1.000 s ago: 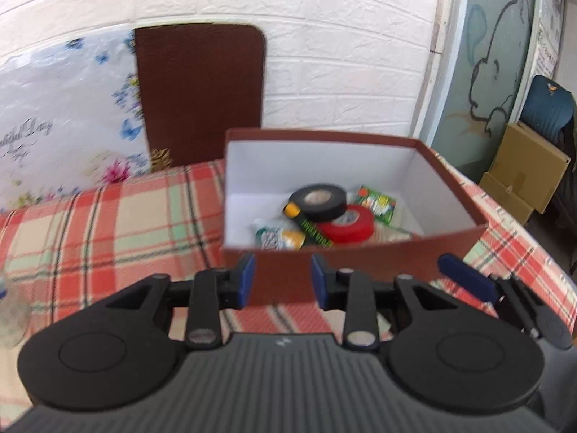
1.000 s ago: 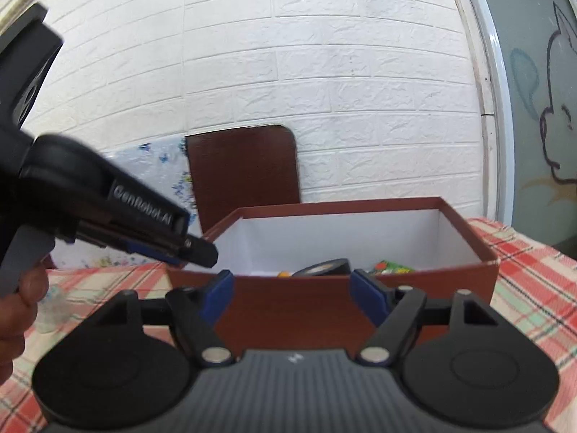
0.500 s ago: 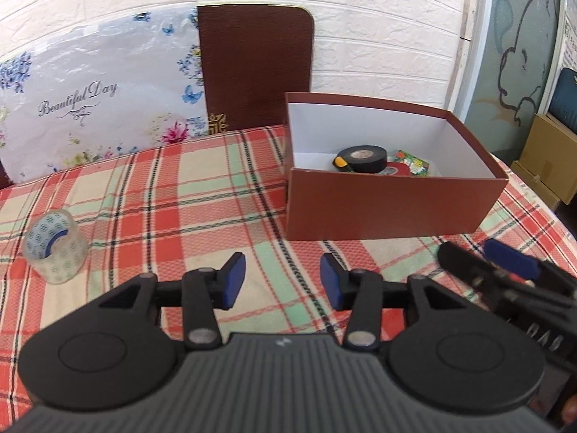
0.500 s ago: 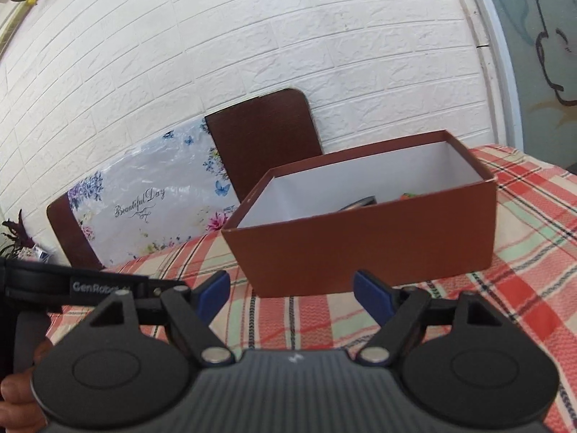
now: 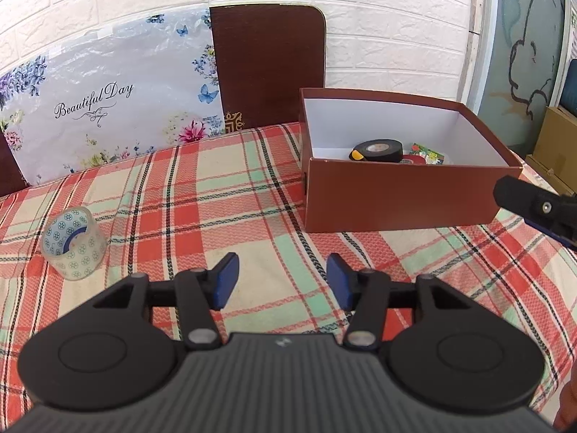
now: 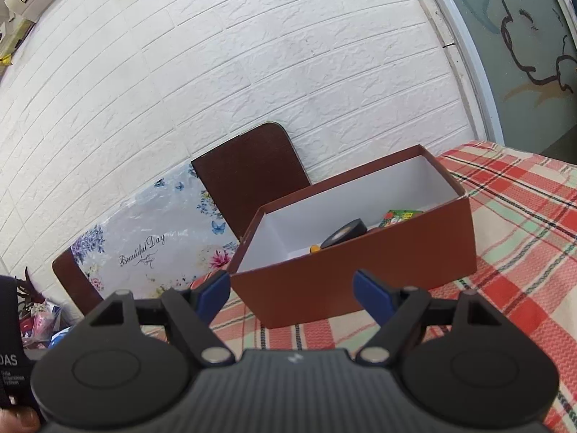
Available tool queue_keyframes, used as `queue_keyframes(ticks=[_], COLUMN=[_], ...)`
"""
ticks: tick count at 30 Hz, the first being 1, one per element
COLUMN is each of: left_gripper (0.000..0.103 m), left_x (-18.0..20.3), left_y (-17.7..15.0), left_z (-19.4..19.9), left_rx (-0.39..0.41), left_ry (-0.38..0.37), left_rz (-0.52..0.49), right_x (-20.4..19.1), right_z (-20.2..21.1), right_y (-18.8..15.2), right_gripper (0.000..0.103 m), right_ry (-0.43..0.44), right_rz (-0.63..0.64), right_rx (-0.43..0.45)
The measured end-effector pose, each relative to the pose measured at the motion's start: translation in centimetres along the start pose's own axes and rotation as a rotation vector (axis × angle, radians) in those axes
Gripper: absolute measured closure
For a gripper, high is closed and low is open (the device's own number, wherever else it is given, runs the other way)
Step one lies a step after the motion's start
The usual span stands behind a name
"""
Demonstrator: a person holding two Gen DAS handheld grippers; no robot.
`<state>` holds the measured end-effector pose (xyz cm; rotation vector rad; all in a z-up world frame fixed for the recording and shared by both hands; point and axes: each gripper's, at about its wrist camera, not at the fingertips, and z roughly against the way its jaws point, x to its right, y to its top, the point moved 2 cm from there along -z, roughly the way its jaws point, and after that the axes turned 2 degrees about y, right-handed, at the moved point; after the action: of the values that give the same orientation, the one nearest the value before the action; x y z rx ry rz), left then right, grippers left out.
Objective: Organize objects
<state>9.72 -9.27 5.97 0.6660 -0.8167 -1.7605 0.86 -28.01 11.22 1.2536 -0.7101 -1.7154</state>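
A brown open box (image 5: 396, 198) with a white inside stands on the plaid tablecloth (image 5: 216, 198), right of centre. In it lie a black tape roll (image 5: 382, 149), a red roll partly hidden, a yellow-tipped item and a green packet (image 5: 427, 153). A clear tape roll with blue dots (image 5: 74, 243) stands at the left. My left gripper (image 5: 283, 281) is open and empty, above the cloth, well short of the box. My right gripper (image 6: 294, 294) is open and empty, in front of the box (image 6: 360, 270); one of its fingertips (image 5: 512, 193) shows at the right edge of the left wrist view.
A brown chair back (image 5: 268, 65) and a floral plastic sheet (image 5: 108, 101) lean at the white brick wall behind the table. Cardboard boxes (image 5: 555, 144) stand beyond the table's right edge.
Both grippers have pulled back from the box and risen; the left one has swung left, bringing the clear tape roll into view. Its jaws have opened wider. The box and its contents have not moved.
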Motion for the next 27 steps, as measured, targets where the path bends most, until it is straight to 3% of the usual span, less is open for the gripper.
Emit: queue_keyframes(ticks=[27], left_gripper=[0.047], left_x=[-1.4], left_y=[-0.3], left_z=[-0.3], left_rx=[-0.012], left_ry=[0.035], left_rz=[0.034], right_x=[-0.8], right_z=[-1.0], right_y=[-0.3], right_gripper=[0.025], right_ry=[0.01], right_rz=[0.046], right_rx=[-0.024])
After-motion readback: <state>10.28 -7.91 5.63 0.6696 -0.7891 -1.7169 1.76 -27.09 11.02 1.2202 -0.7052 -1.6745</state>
